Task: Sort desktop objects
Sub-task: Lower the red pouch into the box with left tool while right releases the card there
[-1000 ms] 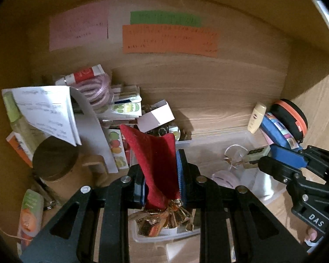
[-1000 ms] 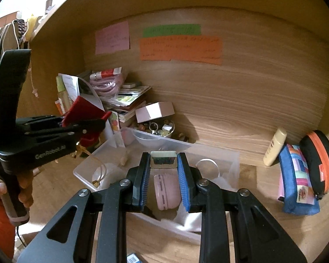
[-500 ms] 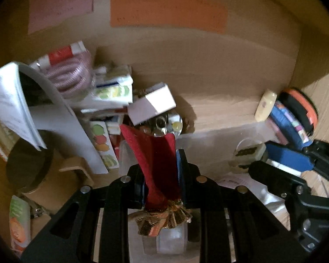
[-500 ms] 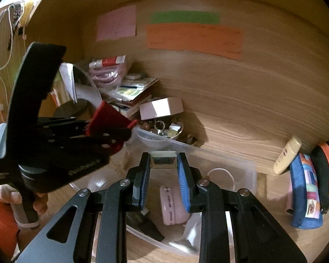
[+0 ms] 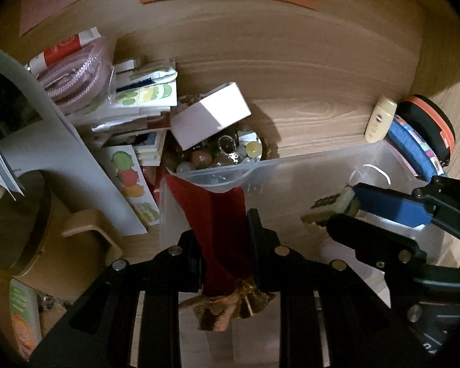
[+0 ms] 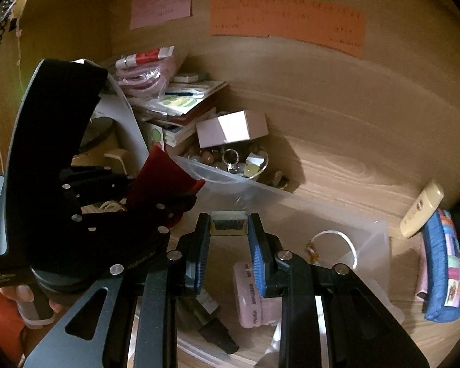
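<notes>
**Both claws loaded above the clear bin**

The left claw (image 5: 222, 230) is clamped narrow on a red pouch (image 5: 220, 230) with a gold tassel (image 5: 230, 306) hanging below the fingers; it hovers over the near-left corner of the clear plastic bin (image 5: 291, 168). The right claw (image 6: 229, 230) pinches a small cream-and-dark rectangular tag (image 6: 229, 225) between its blue pads, over the middle of the bin.

Inside the bin lie a pink case (image 6: 251, 294) with printed lettering too small to read, a white cord loop (image 6: 334, 239) and a dark stick-like item (image 6: 211, 322). Part of a printed name shows on the left claw's black body, seen from the right wrist view, but it is not legible.

Behind the bin's far-left corner sits a bowl of beads and rings (image 6: 239, 162) with a white box (image 6: 230, 128) resting on it. Left of the bin stands a stack of sticker sheets and booklets (image 5: 138, 101). Right of the bin lean a cream tube (image 6: 420, 211), a blue patterned pouch (image 6: 441, 270) and a black case with an orange rim (image 5: 429, 128). Pink, green and orange notes (image 6: 285, 24) on the back wall carry illegible handwriting. Bare desk (image 6: 337, 168) lies between the bin's far edge and the wall.
</notes>
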